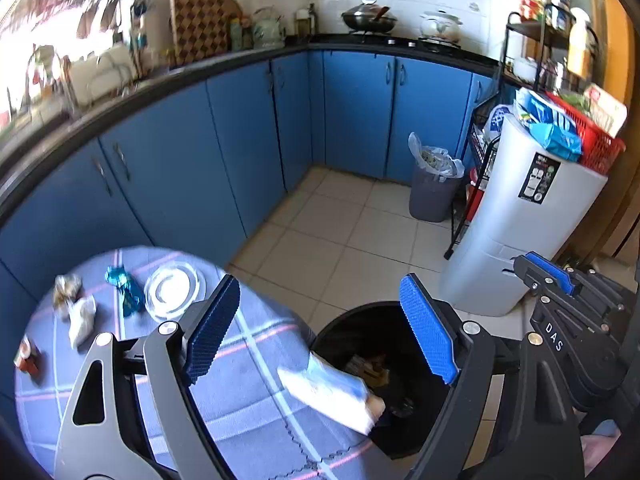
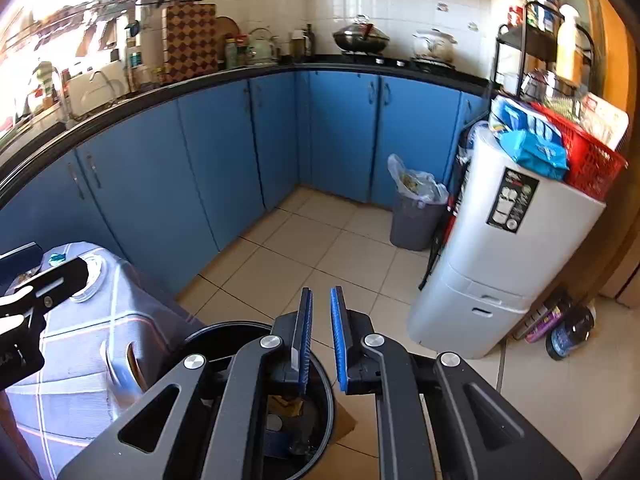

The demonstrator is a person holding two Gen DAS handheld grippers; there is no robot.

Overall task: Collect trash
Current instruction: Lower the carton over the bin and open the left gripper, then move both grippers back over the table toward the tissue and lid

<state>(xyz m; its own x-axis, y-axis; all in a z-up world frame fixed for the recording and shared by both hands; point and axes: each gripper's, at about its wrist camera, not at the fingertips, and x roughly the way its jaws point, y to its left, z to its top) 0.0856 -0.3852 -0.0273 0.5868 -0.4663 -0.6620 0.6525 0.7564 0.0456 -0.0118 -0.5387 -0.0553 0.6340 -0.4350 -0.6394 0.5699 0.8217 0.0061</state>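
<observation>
On the table (image 1: 248, 400), draped in a blue-grey cloth with pink and white stripes: at the left edge a small red-brown scrap (image 1: 27, 356); toward the far edge a crumpled brownish wrapper (image 1: 66, 286) touching a crumpled white tissue (image 1: 82, 320); next a shiny teal foil wrapper (image 1: 127, 290); just beside it a clear round glass dish (image 1: 174, 290). Left gripper (image 1: 320, 332) spread wide, ribbed blue pads, gripping nothing. Below, between the fingers, a pale blue-and-white packet (image 1: 332, 394), blurred, tilted across the near rim of the bin (image 1: 352, 320), partly over the table's right edge; contact with the rim cannot be told. Black round bin beside the table's right edge, holding brownish cardboard-like scraps (image 1: 370, 366) and dark items too dim to name. Right gripper (image 2: 321, 340) above the bin (image 2: 224, 330), pads narrowly apart, nothing between them. Beige tiled floor (image 1: 320, 240); blue cabinets (image 1: 224, 128) under a black counter around the corner. Further right, a grey bin (image 1: 432, 196) lined with a clear bag of waste, then a white appliance (image 1: 520, 220) topped with a red basket (image 1: 592, 140) and blue packs.
</observation>
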